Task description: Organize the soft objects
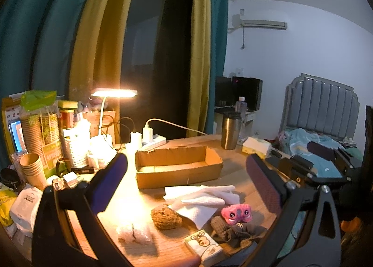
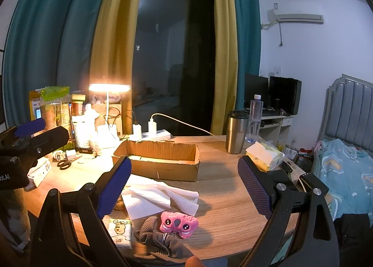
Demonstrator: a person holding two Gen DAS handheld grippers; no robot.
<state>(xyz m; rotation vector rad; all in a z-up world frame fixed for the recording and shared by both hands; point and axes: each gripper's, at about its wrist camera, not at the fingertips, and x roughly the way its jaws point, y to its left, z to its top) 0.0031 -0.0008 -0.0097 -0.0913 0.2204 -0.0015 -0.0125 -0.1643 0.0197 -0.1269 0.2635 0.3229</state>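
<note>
We hold both grippers above the near edge of the desk (image 2: 223, 206), and each has its fingers spread wide with nothing between them. Far to the left of the left gripper (image 1: 186, 187) we see stacked paper cups (image 1: 32, 169) and a lit desk lamp (image 1: 114, 93) among clutter. Just inside its left finger, close below us, lies a pale crumpled bag (image 1: 135, 234), and right of that a brown sponge (image 1: 165, 218). Ahead of the sponge, between the fingers, sits a heap of white paper towels (image 1: 200, 197), and beyond them an open cardboard box (image 1: 178, 166) that looks empty. Lower and to the right, a small tissue pack (image 1: 205, 246) with a cartoon print lies at the near edge, touching a dark sock (image 1: 233, 229), and a pink plush toy (image 1: 236, 213) rests on the sock's far end. From the right gripper (image 2: 184, 183) the same group sits low between the fingers: the tissue pack (image 2: 120, 229) under the left finger, the sock (image 2: 158, 241) beside it, the pink plush toy (image 2: 178, 221) nearly centred, the paper towels (image 2: 158, 199) and box (image 2: 158, 159) ahead. Beyond the right finger stand a steel tumbler (image 2: 236, 131), a water bottle (image 2: 255, 120) and a tissue box (image 2: 265, 155); the bed (image 2: 345, 169) lies farther right.
</note>
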